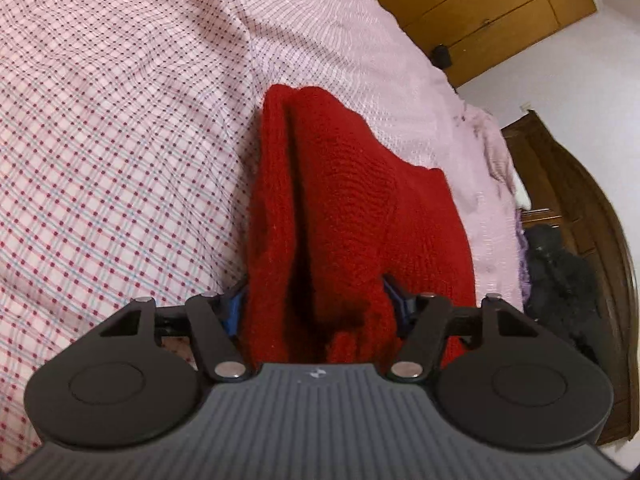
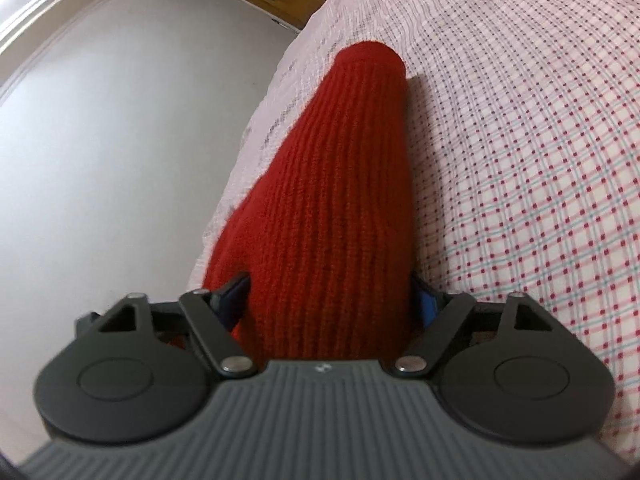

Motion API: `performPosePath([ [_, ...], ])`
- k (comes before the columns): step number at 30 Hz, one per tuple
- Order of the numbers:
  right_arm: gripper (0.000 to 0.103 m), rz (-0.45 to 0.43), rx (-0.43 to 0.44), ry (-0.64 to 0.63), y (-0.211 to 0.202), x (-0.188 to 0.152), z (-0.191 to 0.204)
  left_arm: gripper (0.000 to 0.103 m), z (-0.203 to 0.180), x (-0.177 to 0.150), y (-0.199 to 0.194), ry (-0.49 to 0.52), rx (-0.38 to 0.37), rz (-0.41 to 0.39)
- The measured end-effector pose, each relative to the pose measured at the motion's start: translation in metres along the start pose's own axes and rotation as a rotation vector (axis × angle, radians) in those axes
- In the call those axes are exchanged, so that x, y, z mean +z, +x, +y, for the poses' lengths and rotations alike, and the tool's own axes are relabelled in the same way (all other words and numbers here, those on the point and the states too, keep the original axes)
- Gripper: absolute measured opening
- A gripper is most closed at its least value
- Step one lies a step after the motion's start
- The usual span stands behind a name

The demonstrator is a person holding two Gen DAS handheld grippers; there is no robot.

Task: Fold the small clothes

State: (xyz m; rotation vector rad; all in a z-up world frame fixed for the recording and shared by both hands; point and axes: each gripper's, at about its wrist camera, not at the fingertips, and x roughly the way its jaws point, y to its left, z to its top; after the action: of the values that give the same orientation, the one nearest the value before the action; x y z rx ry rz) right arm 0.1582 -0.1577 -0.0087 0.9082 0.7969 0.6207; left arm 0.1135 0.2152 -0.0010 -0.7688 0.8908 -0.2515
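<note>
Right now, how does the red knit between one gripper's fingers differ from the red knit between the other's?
In the left gripper the red knit shows doubled layers with a dark gap between them; in the right gripper the knit shows one smooth ribbed face. The left view shows it spreading wide; the right view, tapering to a rounded end. In both views it lies on the checked bedsheet.
</note>
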Motion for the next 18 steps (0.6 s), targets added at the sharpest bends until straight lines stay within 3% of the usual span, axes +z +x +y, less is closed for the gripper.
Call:
performPosePath([
  [4, 0.067, -0.029, 0.069, 0.071, -0.015, 0.004, 0.006, 0.067, -0.003, -0.003, -0.006, -0.003, -0.034, -0.004],
  [10, 0.065, -0.070, 0.113, 0.034, -0.048, 0.013, 0.030, 0.067, -0.024, -0.021, -0.023, -0.017, -0.065, -0.008],
  [18, 0.065, -0.130, 0.057, -0.010, -0.128, 0.009, 0.040, 0.066, -0.081, -0.072, -0.029, 0.070, -0.130, 0.019],
])
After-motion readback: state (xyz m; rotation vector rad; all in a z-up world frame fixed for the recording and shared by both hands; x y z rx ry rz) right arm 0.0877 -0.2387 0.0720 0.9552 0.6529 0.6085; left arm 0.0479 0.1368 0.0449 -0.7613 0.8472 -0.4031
